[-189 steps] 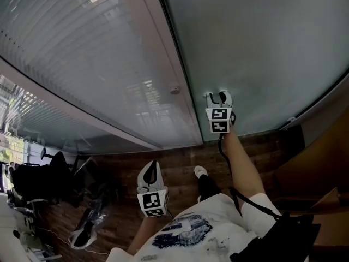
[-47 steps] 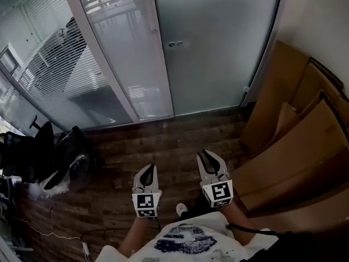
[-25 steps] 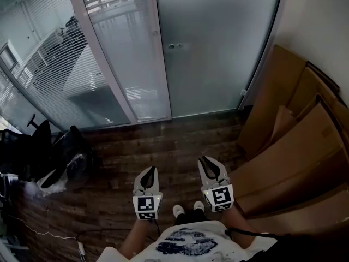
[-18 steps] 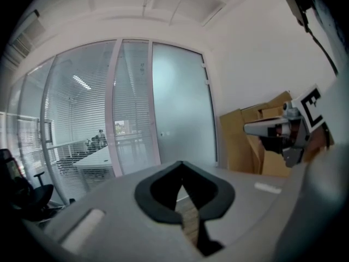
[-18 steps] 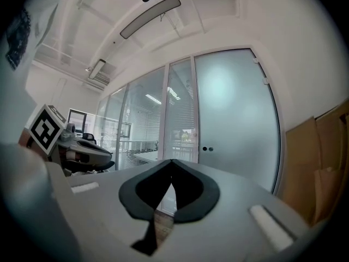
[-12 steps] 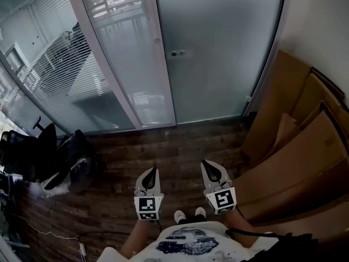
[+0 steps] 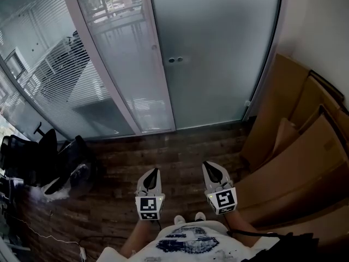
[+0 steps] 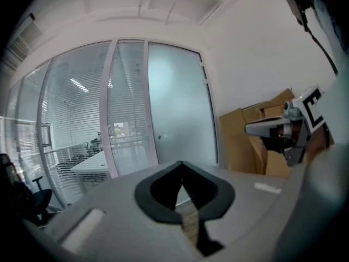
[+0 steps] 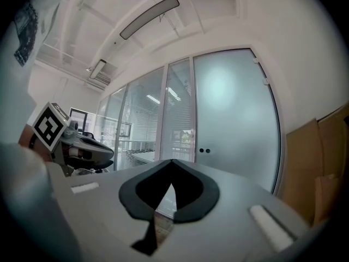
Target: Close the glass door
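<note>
The frosted glass door (image 7: 218, 53) stands flush in its frame, its two small round lock knobs (image 7: 175, 60) near the left edge. It also shows in the left gripper view as the door (image 8: 180, 108) and in the right gripper view as the door (image 9: 234, 113). Both grippers hang low over the wooden floor, well back from the door. My left gripper (image 7: 155, 172) is shut with nothing in it, its tips meeting (image 8: 181, 168). My right gripper (image 7: 210, 168) is likewise shut and empty (image 9: 172, 165). Each sees the other beside it: the right gripper (image 8: 272, 129) and the left gripper (image 9: 90, 149).
Large cardboard sheets (image 7: 294, 130) lean against the wall on the right. Fixed glass panels with blinds (image 7: 65, 64) run left of the door. Dark office chairs (image 7: 38, 157) and cables crowd the floor at the left. The person's shoes (image 7: 188, 218) show below.
Several seconds ago the right gripper was up at the door; both now hang low, far back from it. Over the last second the view has shifted only slightly.
</note>
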